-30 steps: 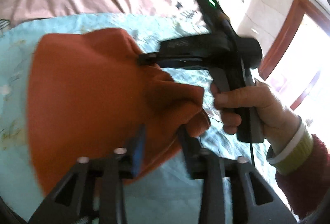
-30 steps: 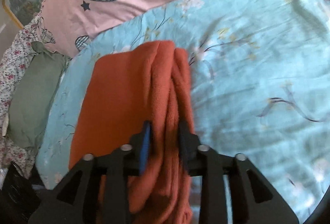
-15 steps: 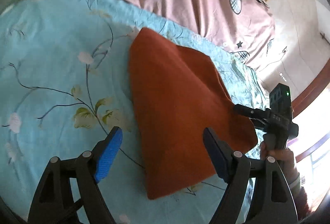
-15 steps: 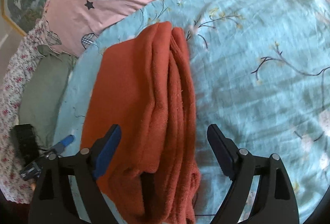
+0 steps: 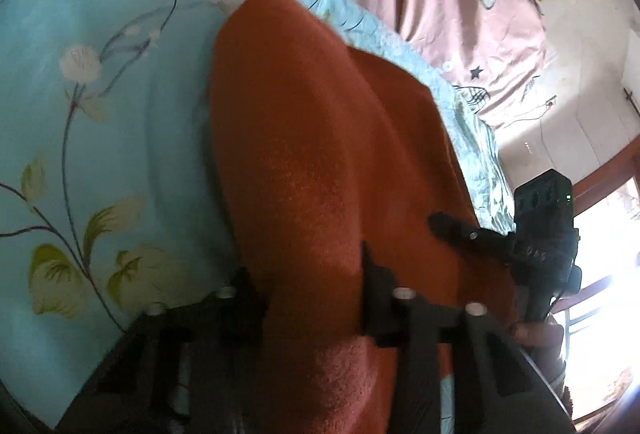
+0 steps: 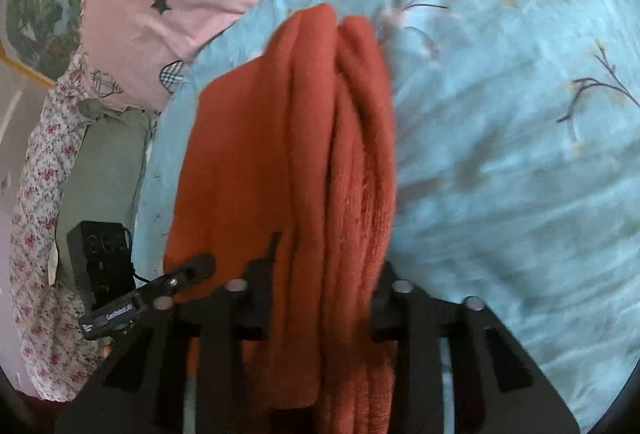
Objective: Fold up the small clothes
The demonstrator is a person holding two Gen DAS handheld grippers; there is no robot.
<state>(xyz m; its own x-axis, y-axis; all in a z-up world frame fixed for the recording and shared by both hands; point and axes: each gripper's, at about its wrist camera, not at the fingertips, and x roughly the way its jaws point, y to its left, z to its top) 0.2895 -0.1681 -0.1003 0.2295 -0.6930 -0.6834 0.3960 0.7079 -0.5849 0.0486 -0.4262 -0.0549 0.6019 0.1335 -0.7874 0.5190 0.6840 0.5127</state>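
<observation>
A: What's the biggest thing here?

B: The light blue floral bedspread (image 5: 100,138), with a pink quilt (image 6: 208,14) printed with plaid hearts behind it. On the blue one lies the garment (image 5: 320,162), a rust-orange fleece piece already doubled into several thick layers.

A: How would you expect it to handle?

B: Light, soft and limp, I'd judge. The pile looks grippy, not slippery, and nothing about it is fragile. The layers could slide apart if only the top one gets pinched, so a hold should take the whole stacked edge near a corner.

A: And the tools?

B: The left gripper (image 5: 316,298) straddles the near end of the fleece; its jaws are closing, with a fold of cloth filling the gap between them. Its fingers (image 5: 374,274) look pressed against the fabric. The right gripper (image 6: 328,298) is on the bunched, ridged edge, jaws also closing with the stacked folds between them, seemingly squeezed.

A: Anything smaller?

B: A green cloth (image 6: 108,162) lies off the blue spread's edge in the right wrist view.
</observation>
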